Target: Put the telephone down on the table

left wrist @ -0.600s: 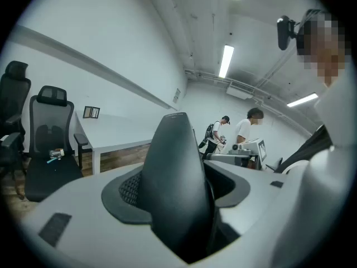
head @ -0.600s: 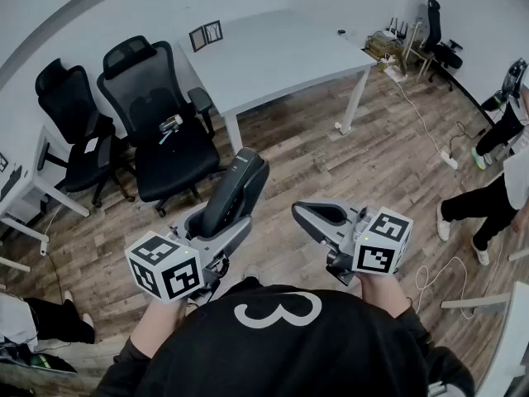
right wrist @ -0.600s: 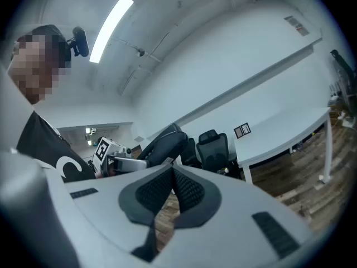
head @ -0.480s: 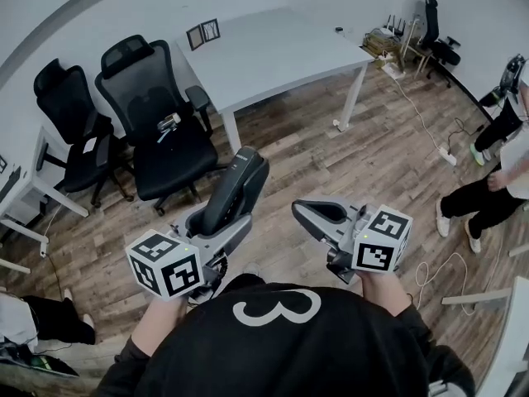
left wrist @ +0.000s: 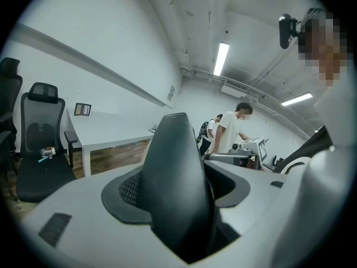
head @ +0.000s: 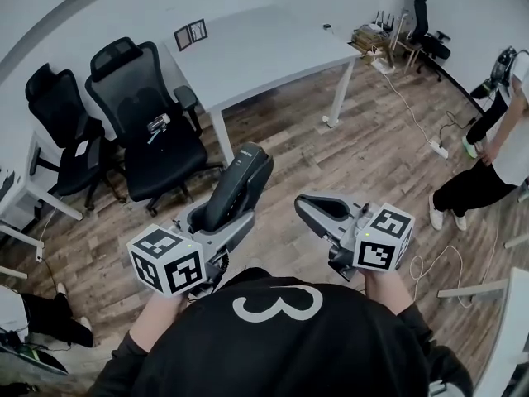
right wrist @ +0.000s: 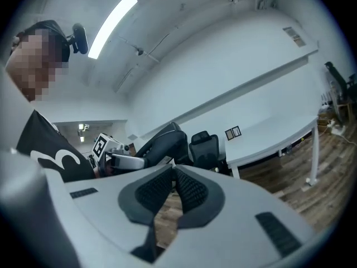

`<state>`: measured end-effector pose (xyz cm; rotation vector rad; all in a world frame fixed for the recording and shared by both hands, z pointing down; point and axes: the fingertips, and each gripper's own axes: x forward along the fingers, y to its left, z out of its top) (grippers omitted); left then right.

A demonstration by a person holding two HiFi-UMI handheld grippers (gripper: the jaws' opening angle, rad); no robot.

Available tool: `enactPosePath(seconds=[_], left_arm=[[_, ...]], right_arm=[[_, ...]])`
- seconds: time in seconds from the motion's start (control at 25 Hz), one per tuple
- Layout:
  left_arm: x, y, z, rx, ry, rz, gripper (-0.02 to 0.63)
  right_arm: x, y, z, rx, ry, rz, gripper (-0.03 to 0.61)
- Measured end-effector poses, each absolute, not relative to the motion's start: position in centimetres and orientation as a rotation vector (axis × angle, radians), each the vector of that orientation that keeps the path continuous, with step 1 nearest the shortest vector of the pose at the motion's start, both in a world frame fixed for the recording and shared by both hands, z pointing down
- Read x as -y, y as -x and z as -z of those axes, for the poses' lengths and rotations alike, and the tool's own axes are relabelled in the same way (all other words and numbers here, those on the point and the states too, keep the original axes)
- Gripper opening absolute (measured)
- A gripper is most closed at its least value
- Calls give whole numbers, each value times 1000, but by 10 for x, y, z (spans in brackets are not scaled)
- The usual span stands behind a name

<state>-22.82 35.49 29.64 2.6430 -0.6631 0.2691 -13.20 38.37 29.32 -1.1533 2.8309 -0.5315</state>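
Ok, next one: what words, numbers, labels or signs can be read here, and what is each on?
"3": large white numeral on the person's black shirt.
Telephone: a small pale mark near its top end, too small to read.
Two frames on the white table: contents too small to read.
Marker cubes: black-and-white square patterns, no words.

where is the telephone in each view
Head view: telephone centre-left, standing up from the left gripper.
Left gripper view: telephone fills the centre, clamped between the fingers.
Right gripper view: telephone left of centre, beyond the shut fingers.
Shared landmark: the white table.
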Motion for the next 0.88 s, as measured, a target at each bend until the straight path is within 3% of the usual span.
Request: enactPosePath(seconds=[0.4,0.88], left_arm=[[-325,208,-306,599,-2683,-314,293],[-198,127,-317,387,-2657,-276,293]], right_arm=[[-360,128,-304,-2811,1184,529,12],[-237,50,-321,-2682,1331,643,12]])
